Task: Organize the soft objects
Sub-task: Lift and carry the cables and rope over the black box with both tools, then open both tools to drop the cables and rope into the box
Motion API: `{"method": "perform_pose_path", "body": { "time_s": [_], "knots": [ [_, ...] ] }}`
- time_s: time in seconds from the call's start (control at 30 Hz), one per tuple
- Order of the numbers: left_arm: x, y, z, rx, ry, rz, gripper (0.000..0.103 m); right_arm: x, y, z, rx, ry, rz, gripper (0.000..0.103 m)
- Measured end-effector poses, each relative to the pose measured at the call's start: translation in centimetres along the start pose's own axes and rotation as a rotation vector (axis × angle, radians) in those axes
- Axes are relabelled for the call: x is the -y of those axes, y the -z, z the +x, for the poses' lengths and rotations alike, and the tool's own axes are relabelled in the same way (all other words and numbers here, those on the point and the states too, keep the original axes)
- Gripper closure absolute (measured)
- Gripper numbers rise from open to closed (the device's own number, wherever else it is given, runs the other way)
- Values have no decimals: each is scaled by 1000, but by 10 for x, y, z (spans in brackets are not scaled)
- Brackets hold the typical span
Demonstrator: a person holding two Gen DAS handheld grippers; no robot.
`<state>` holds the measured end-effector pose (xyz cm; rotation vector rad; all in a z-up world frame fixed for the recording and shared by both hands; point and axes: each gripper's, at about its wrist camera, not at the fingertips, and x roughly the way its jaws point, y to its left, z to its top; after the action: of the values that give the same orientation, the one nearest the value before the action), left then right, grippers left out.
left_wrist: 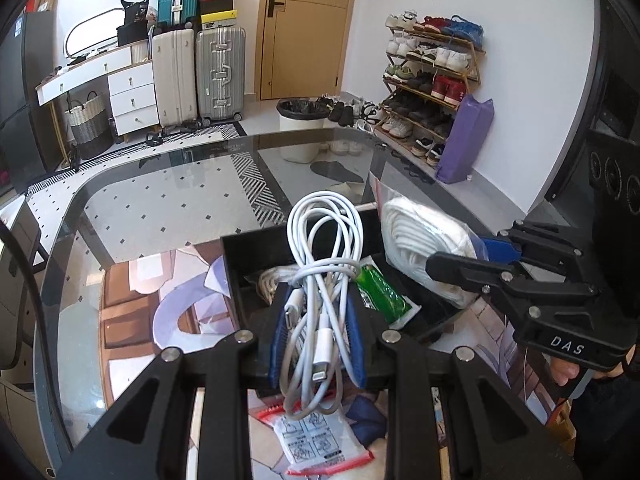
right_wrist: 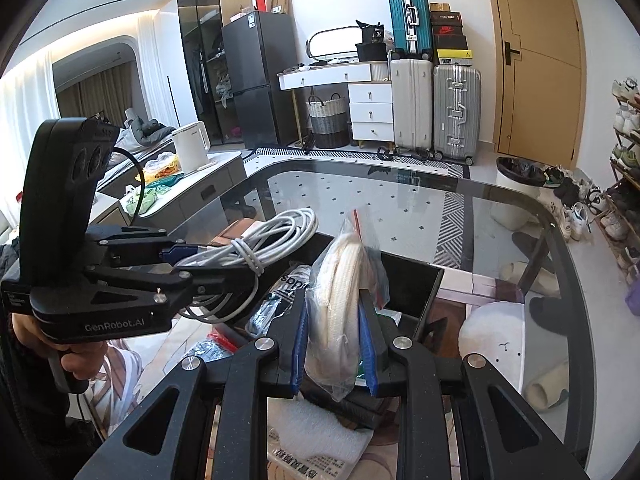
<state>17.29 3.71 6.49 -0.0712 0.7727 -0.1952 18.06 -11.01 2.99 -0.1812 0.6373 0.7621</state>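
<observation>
Left wrist: left tongs (left_wrist: 318, 332) clamp white cable bundle (left_wrist: 320, 264) | right tongs (right_wrist: 335, 344) clamp bagged rope (right_wrist: 340, 300) | above black bin (left_wrist: 248, 256)

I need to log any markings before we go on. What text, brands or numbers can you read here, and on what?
"DAS": on the right claw's black body.
"GenRobot.AI": on the left claw's black body.
Swoosh logo: on a black shoe box stacked by the teal suitcase.
Letters like "sopi", cut off: on a clear packet in the black box.
Printed packets under the claws: characters too blurred to read.
</observation>
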Motion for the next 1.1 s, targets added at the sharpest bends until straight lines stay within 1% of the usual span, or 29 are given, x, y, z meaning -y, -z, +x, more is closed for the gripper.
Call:
{"method": "perform_pose_path", "body": {
  "time_s": [0.17,0.37,0.5,0.6,0.7,0.83,0.93,1.0,1.07,1.1],
  "knots": [
    [-2,-4,10,-32,0,13,79,1,-3,4,-1,-7,-7,80],
    [1,-5,20,-50,16,19,78,0,-4,13,-16,-11,-19,80],
    [6,1,32,-79,-3,47,78,0,-2,23,-36,-5,-26,80],
    [7,7,40,-92,-4,50,78,0,-1,30,-51,10,-37,80],
    [5,8,40,-83,-1,46,77,0,1,37,-69,24,-50,80],
    [4,9,40,-93,-5,40,77,4,3,47,-95,35,-49,80],
    [6,9,39,-98,-16,31,77,6,6,49,-100,37,-48,80],
    [7,12,37,-93,-20,31,76,5,6,49,-100,30,-54,75],
    [7,12,37,-84,-21,34,76,5,6,45,-90,28,-61,67],
    [8,11,36,-77,-21,36,72,5,6,43,-85,25,-65,63]
  ]
}}
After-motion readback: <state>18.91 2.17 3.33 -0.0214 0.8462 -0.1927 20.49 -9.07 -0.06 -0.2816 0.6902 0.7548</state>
